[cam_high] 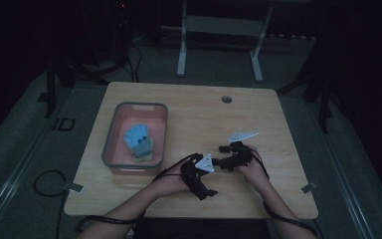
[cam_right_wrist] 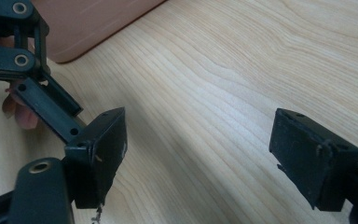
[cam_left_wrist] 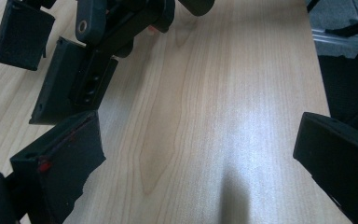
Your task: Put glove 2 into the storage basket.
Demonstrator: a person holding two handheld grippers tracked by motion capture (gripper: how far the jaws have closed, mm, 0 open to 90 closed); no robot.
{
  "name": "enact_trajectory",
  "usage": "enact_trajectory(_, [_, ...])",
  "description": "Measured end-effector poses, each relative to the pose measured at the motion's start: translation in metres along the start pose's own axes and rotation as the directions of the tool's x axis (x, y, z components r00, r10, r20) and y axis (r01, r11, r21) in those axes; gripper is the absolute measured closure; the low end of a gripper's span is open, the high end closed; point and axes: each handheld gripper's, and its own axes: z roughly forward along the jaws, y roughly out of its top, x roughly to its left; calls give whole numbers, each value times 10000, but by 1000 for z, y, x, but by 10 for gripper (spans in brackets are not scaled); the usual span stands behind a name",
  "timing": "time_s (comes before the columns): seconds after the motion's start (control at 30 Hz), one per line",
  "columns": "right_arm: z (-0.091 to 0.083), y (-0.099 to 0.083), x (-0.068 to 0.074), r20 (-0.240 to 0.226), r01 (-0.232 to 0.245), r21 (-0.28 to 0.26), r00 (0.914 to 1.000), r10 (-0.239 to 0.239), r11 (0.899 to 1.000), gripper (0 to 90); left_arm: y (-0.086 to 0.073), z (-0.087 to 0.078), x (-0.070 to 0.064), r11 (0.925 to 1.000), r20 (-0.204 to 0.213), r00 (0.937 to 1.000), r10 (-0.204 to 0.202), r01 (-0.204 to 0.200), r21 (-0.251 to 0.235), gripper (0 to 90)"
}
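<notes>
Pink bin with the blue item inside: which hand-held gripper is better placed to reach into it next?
Probably the left hand-held gripper: it sits nearer the pink bin holding the blue item, jaws open and empty. The right hand-held gripper is farther away.

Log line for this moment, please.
left hand-held gripper: open, empty | right hand-held gripper: open, empty | both over table | blue item in bin

Dim room, grey carpet [cam_high: 15, 149], perhaps a white table frame [cam_high: 219, 30] behind

The high view looks down from above on the whole light wooden table [cam_high: 189, 109]; both gripper views skim its grain close up.
</notes>
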Motion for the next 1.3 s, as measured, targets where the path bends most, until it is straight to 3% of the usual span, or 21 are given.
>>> enact_trajectory(0.67, [3,-17,-2,254,-13,129,9997,10,9999,190,-15,13,1,9996,-129,9999,3,1,280,16])
enact_trajectory(1.3, [1,-20,-7,501,-93,28,9987,91,10000,190,-14,11,4,9999,-236,9996,-143,145,68,16])
